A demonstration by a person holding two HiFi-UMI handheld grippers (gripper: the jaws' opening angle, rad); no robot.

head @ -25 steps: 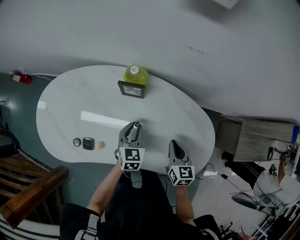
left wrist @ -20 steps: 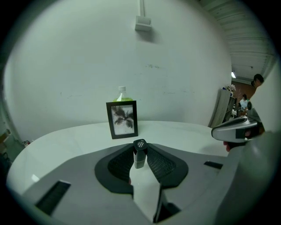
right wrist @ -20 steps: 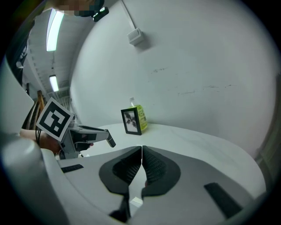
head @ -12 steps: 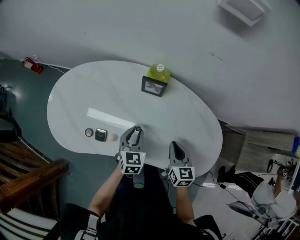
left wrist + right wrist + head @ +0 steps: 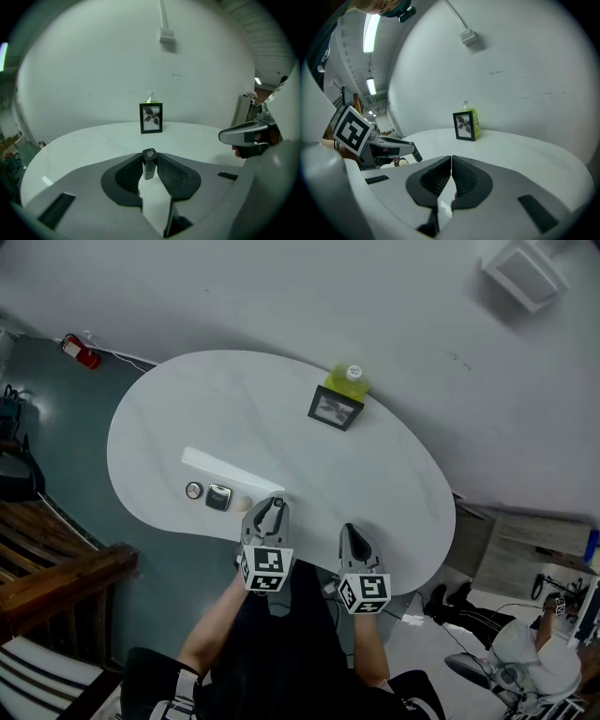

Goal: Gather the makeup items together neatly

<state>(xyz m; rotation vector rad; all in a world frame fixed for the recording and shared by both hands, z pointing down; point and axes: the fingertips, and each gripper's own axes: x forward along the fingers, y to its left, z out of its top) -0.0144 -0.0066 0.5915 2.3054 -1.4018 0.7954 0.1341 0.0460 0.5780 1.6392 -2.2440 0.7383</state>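
Lipstick (image 5: 148,169) clamped upright in left tongs (image 5: 150,158), in left tongs' view. Right tongs (image 5: 451,161) pressed together, empty, in their own view. From overhead, carried lipstick now nearer than a second ago to round case (image 5: 193,490) and square case (image 5: 218,497) on tabletop (image 5: 281,442); leaves, probably, only setting it down beside them.

A dark-capped, silver-bodied lipstick tube (image 5: 149,156) is held upright, cap up, between the pads of the left gripper (image 5: 150,165). A small round case (image 5: 193,490), a dark square compact (image 5: 218,497) and a beige round item (image 5: 246,505) are laid in a close row, ordered 9 to 3 o'clock, at the 8 o'clock edge of the table (image 5: 281,427).
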